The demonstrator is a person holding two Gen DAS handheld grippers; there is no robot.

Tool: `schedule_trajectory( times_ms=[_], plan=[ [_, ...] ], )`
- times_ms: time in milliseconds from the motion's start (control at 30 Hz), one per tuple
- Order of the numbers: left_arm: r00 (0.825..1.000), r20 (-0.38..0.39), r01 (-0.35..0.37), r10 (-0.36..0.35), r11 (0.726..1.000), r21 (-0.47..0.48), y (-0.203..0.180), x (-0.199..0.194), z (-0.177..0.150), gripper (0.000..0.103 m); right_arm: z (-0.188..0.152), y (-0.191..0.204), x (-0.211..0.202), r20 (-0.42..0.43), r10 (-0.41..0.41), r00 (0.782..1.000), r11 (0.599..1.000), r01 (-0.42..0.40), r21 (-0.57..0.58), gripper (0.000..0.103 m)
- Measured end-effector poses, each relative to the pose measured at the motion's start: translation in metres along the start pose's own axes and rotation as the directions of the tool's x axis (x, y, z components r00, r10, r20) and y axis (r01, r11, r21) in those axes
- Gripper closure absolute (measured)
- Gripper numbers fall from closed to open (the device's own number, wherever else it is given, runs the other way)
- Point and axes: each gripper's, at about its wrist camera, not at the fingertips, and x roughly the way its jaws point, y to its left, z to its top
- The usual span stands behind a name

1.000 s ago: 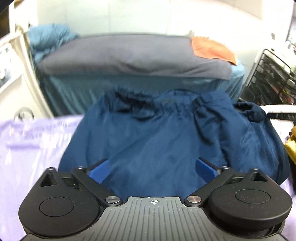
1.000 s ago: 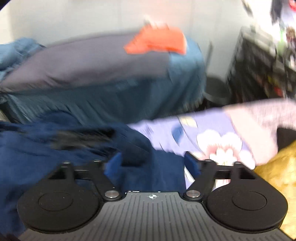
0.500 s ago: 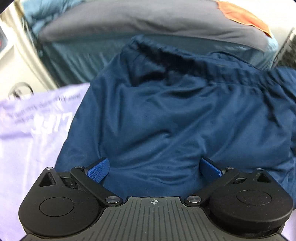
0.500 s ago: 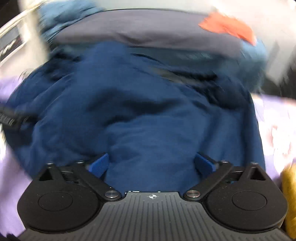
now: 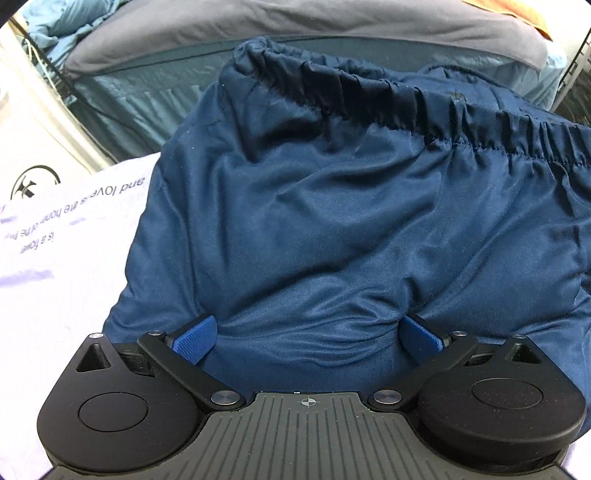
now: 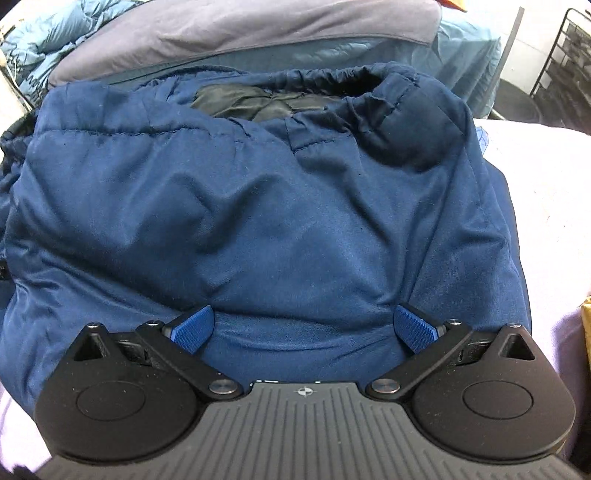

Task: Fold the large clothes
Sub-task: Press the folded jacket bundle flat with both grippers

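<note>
On the lilac sheet: navy trousers bunched, waistband at far edge. Left gripper and right gripper press into cloth, fingers spread wide, gripping nothing. Best to close on outer layers evenly and smooth wrinkles before folding.

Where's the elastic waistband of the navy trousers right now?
In the left wrist view the waistband runs across the top of the navy trousers, on their far edge, nearest the grey cushion.
</note>
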Motion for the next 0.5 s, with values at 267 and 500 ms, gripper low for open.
schedule_trajectory(
  times_ms=[267,500],
  plan=[
    [1.0,0.009,0.001,-0.002,0.999,0.036,0.002,0.001,-0.005,0.0,0.001,-0.01,-0.004,0.02,0.003,1.0,1.0,-0.003,-0.002,0.0],
    [0.993,0.117,0.012,-0.018,0.998,0.054,0.02,-0.034,-0.022,0.0,0.0,-0.024,-0.014,0.014,0.032,0.999,1.0,-0.032,0.001,0.0]
  ],
)
